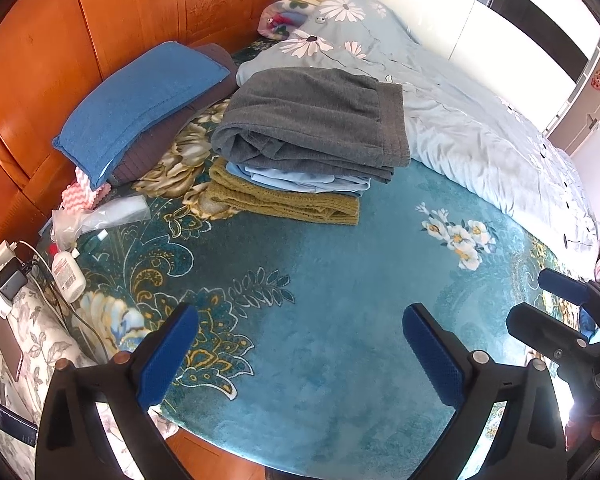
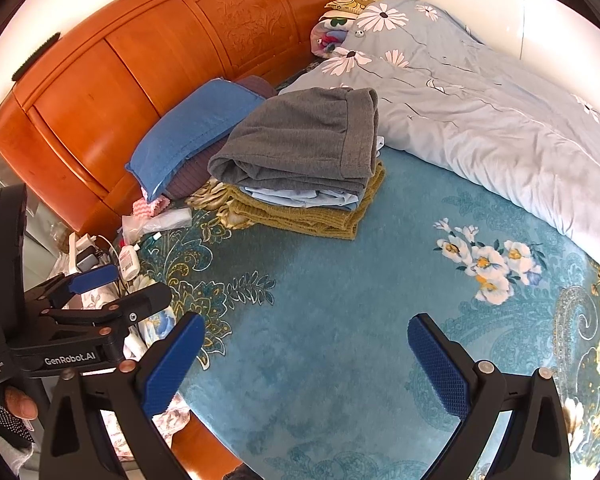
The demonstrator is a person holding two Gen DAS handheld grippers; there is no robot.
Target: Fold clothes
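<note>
A stack of folded clothes lies on the teal floral bedspread [image 1: 320,320]: a grey garment [image 1: 312,120] on top, a light blue one [image 1: 296,180] under it, an olive knit [image 1: 284,200] at the bottom. The stack also shows in the right wrist view, with the grey garment [image 2: 300,140] above the olive knit [image 2: 308,216]. My left gripper [image 1: 300,344] is open and empty, held above the bedspread well short of the stack. My right gripper [image 2: 306,352] is open and empty beside it. The right gripper shows at the left wrist view's right edge [image 1: 540,300]. The left gripper shows at the right wrist view's left edge [image 2: 120,288].
A blue pillow [image 1: 140,100] leans on the orange wooden headboard [image 1: 100,20]. A pale blue daisy quilt [image 1: 460,120] lies bunched at the right. A plastic bag [image 1: 100,216], a white bottle [image 1: 68,276] and a power strip with chargers [image 1: 0,272] sit at the left bed edge.
</note>
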